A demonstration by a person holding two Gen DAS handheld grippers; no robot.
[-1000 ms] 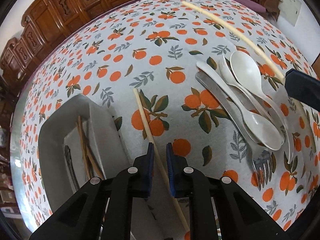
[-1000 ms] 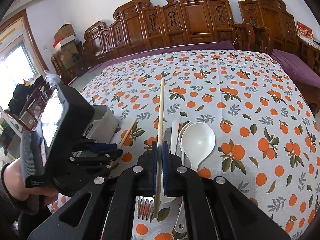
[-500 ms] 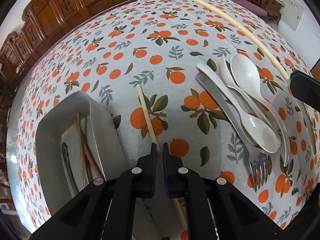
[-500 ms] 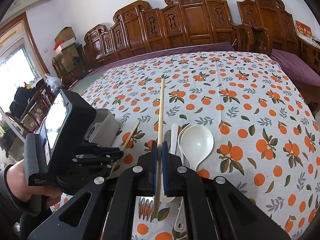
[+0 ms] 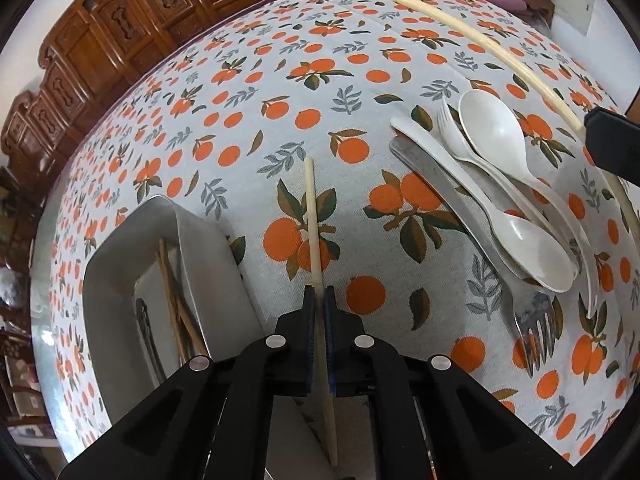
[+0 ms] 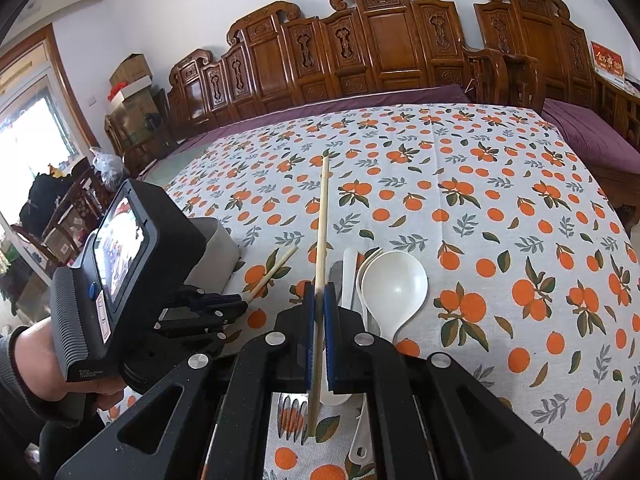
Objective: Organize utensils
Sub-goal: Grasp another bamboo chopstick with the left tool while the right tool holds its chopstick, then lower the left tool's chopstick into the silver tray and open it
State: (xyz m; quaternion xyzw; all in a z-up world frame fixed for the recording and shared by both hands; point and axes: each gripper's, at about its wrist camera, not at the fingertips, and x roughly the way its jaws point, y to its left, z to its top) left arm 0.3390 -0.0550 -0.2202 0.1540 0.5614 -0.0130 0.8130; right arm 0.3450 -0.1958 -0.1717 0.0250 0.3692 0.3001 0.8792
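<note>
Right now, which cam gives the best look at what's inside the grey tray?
Left wrist. It looks down into the grey tray and shows brown chopsticks and a dark utensil inside. The right wrist view catches only its outer wall, behind the left gripper.

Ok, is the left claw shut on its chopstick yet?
Shut. The left claw has both blue pads pressed against the pale chopstick, which runs straight between them with no gap showing.

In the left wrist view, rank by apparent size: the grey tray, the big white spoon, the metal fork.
1. grey tray, clearly largest.
2. big white spoon and metal fork: similar length, partly overlapped, unranked.
</note>
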